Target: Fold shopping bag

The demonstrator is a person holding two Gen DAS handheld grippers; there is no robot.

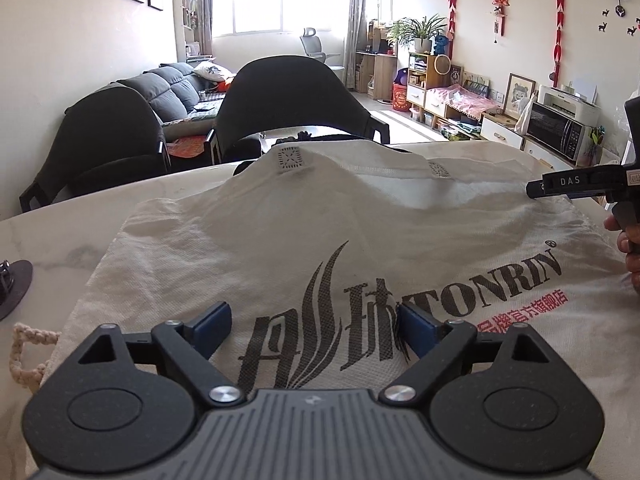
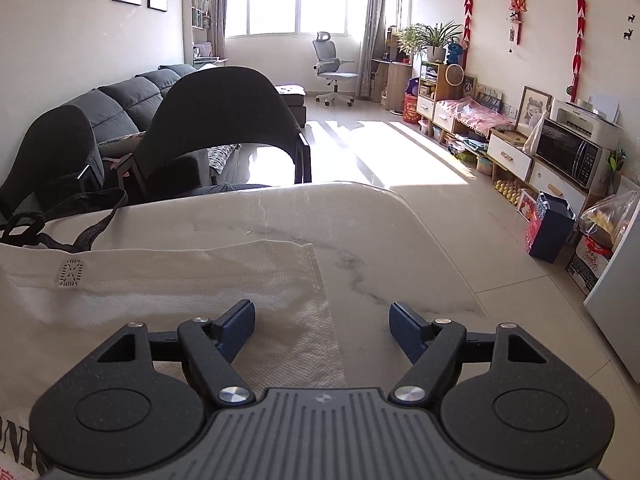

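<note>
Both tools spread wide and empty, the left tool [image 1: 312,322] hovers over the printed middle of the one white shopping bag [image 1: 360,232] lying flat on the bench [image 2: 360,216], the right tool [image 2: 322,320] over that bag's right edge, two dark chairs [image 1: 280,96] beyond the bag.

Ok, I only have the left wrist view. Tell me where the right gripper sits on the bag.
Observer: The right gripper is open over the shopping bag's right side edge, one finger over fabric, the other over the bare table.
Operator: Report the handles.
Observer: The black handles trail off the bag's top edge toward the chairs.
Operator: Give me the far corner.
Observer: The bag's top right corner lies flat on the table, well short of the table's far edge.
</note>
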